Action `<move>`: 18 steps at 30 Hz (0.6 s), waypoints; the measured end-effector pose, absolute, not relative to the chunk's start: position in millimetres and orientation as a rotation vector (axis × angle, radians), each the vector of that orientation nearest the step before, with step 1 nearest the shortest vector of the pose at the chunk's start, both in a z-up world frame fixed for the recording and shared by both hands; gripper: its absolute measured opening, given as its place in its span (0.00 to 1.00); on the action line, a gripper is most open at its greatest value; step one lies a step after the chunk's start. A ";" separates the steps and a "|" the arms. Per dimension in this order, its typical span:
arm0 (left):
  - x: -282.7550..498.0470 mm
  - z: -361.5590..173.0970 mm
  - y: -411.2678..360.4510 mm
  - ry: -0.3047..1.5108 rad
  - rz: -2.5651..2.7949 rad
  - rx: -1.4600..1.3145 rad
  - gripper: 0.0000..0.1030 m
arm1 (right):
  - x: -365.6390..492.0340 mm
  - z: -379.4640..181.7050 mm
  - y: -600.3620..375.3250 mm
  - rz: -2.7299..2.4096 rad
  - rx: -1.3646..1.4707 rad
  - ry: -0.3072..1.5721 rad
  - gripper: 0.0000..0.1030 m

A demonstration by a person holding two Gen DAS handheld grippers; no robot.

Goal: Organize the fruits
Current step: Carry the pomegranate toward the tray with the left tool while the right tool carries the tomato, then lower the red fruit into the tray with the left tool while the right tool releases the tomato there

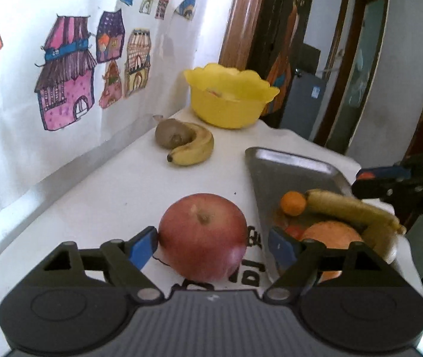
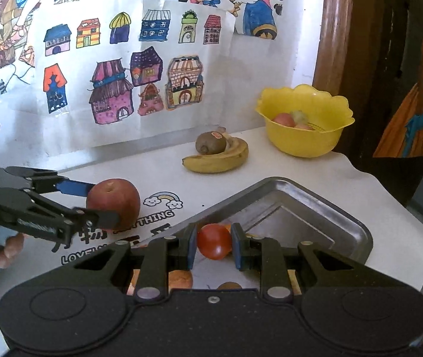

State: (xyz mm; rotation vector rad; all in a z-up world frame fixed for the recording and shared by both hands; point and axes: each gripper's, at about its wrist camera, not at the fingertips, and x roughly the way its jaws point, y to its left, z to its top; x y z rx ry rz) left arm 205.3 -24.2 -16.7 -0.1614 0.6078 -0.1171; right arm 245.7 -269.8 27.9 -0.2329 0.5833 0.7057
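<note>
The table (image 2: 158, 166) carries a metal tray (image 2: 315, 208) and a yellow bowl (image 2: 303, 139). The left hand-held gripper (image 1: 211, 245) is spread around an apple (image 1: 202, 235) beside the tray; closed off-centre, it could roll free. The right hand-held gripper (image 2: 214, 245) brackets a tomato (image 2: 214, 241) in the tray, apparently pinching; too hard would bruise it.

My left tongs (image 1: 213, 245) reach forward, spread wide with a gap at one fingertip. My right tongs (image 2: 214, 245) are narrowed. My fingers (image 2: 4, 248) curl around the left handle.
</note>
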 end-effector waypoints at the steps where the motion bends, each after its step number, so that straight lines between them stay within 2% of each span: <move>1: 208.3 -18.6 -24.4 0.618 -0.120 -0.150 0.82 | 245.7 27.9 -269.2 0.708 -0.233 0.585 0.25; 5: 220.5 -26.4 -30.1 0.662 -0.123 -0.100 0.79 | 246.2 27.3 -269.1 0.710 -0.242 0.591 0.25; 9: 227.0 -35.0 -38.3 0.694 -0.101 -0.043 0.70 | 249.5 26.1 -271.1 0.705 -0.241 0.597 0.25; 18: 223.6 -23.5 -36.3 0.627 -0.129 -0.121 0.69 | 254.6 16.2 -279.2 0.680 -0.212 0.606 0.28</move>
